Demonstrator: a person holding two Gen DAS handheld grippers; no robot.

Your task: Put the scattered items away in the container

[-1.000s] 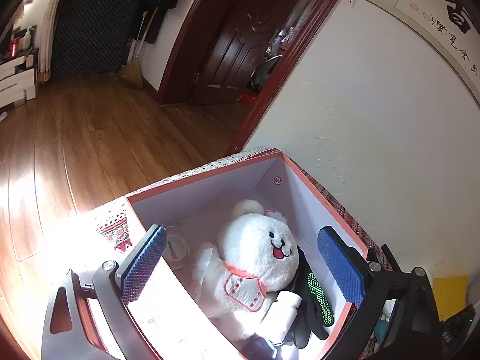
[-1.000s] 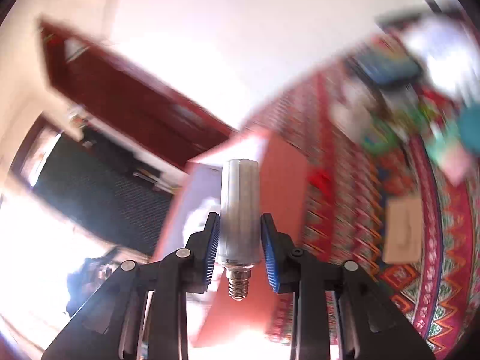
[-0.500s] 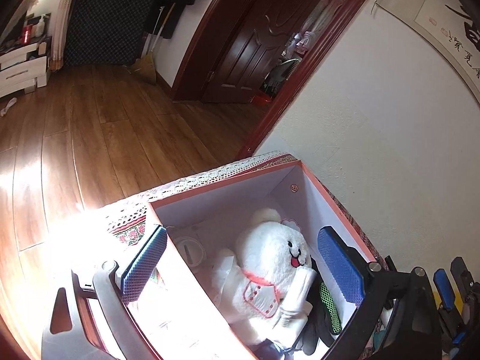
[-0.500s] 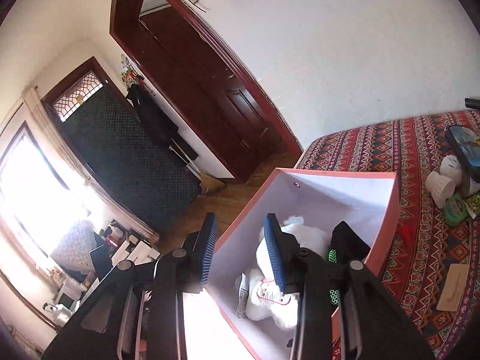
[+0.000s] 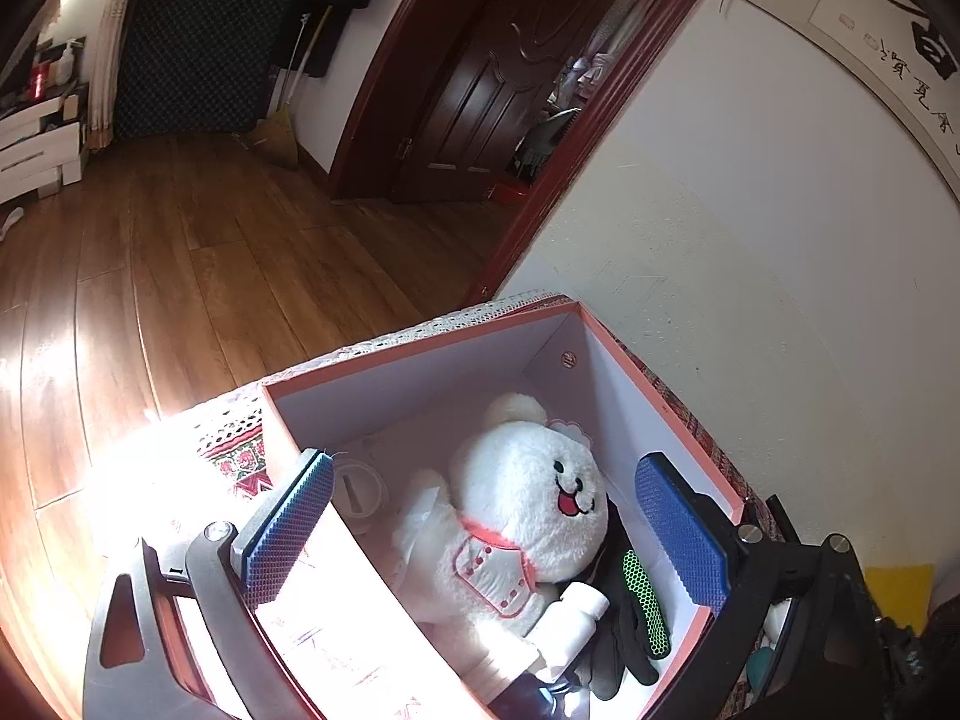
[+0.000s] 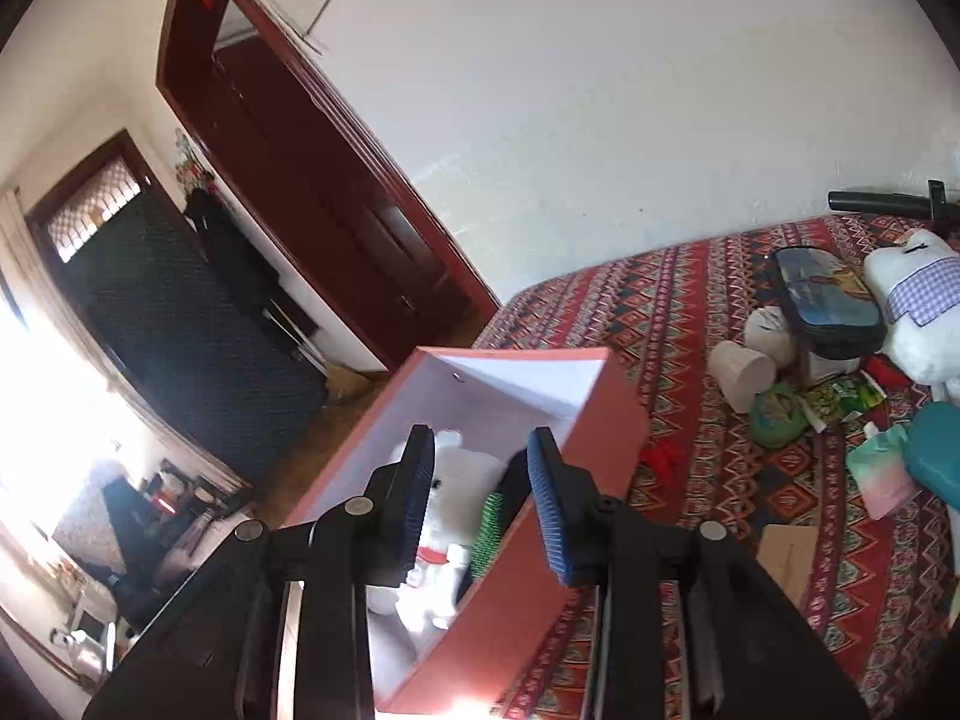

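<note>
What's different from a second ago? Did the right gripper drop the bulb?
Yes. The right gripper, which was clamped on a white bulb a second ago, is now empty and open over the box; its jaws have just been opening. The bulb now lies in the box against the teddy bear. The left gripper remains open at the box, holding nothing.

A home bedroom: patterned bedspread [image 6: 750,324], wooden floor [image 5: 180,276], dark panelled door [image 5: 480,90], broom [image 5: 279,126].
</note>
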